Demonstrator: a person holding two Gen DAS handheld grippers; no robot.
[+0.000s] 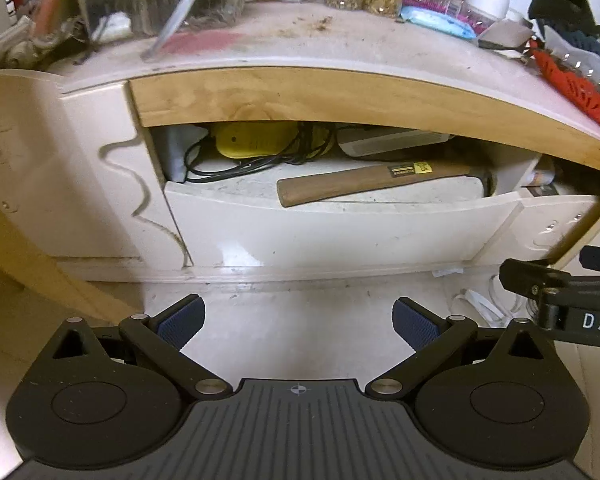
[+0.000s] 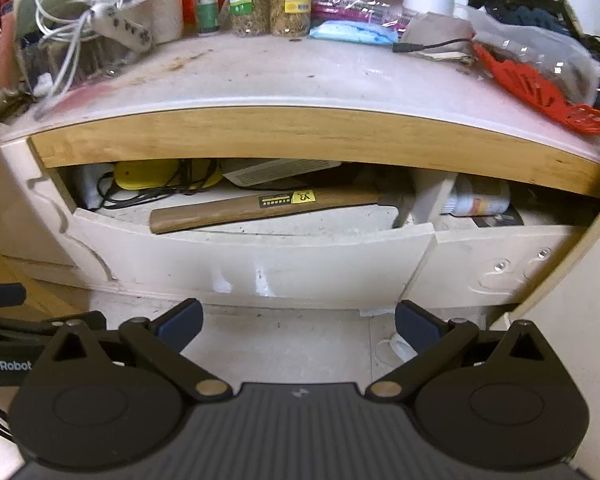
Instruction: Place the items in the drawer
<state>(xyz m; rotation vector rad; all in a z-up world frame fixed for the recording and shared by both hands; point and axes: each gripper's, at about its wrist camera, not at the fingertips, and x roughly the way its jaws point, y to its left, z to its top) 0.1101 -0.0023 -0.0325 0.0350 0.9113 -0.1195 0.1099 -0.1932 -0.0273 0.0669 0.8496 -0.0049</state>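
Two tongs hang in front of a cream drawer (image 1: 332,232) that stands pulled out under the wooden edge of a cluttered table (image 1: 340,48). The left tongs (image 1: 298,322) are spread wide with nothing between their blue pads, low in the middle of the left wrist frame. The right tongs (image 2: 299,324) are likewise apart and empty, low in the middle of the right wrist frame.

Inside the drawer a wooden-handled hammer (image 1: 374,182) lies on its side, its handle pointing toward the lower left and its head toward the right wall. Behind it, toward the upper left of the drawer opening, sit a yellow device (image 1: 252,142) and tangled black cables (image 1: 236,164).
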